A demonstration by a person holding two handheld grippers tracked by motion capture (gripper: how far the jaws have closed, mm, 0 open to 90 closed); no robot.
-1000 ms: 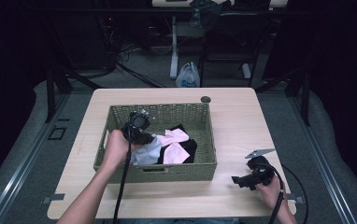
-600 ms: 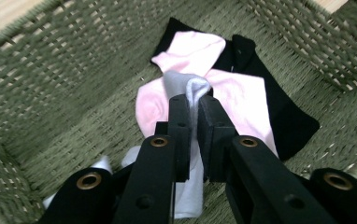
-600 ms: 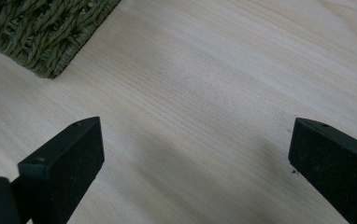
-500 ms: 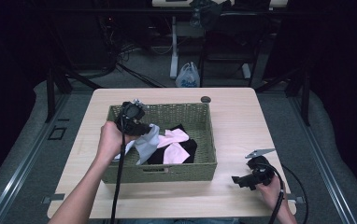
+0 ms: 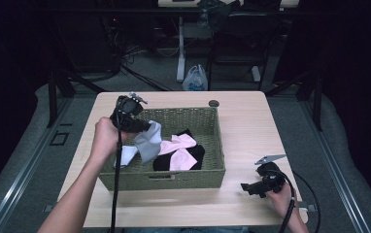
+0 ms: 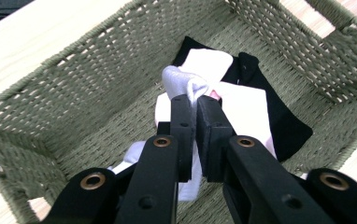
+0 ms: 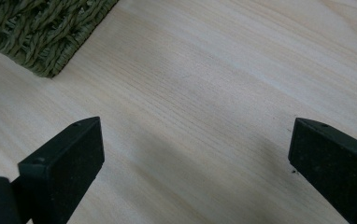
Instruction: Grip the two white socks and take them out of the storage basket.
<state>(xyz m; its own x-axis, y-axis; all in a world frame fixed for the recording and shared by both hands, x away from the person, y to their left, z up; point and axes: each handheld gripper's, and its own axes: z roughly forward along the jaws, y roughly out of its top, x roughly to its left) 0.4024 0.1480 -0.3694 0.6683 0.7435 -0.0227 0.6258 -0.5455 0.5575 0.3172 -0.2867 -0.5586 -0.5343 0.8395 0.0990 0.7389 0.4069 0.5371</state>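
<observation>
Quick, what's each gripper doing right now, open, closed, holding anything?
Left gripper: closed on the grey sock, lifted above the basket.
Right gripper: open, holding nothing, over the table.

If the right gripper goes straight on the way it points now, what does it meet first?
Most likely the bare table. The open right gripper looks down along the wood, with nothing between its jaws; the basket corner lies off to one side, apparently out of line.

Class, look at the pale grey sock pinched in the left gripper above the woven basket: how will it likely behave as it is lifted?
Probably floppy: the pale grey sock droops from the left gripper. Likely light, since a pinch at one fold carries it. It may snag the green woven basket.
</observation>
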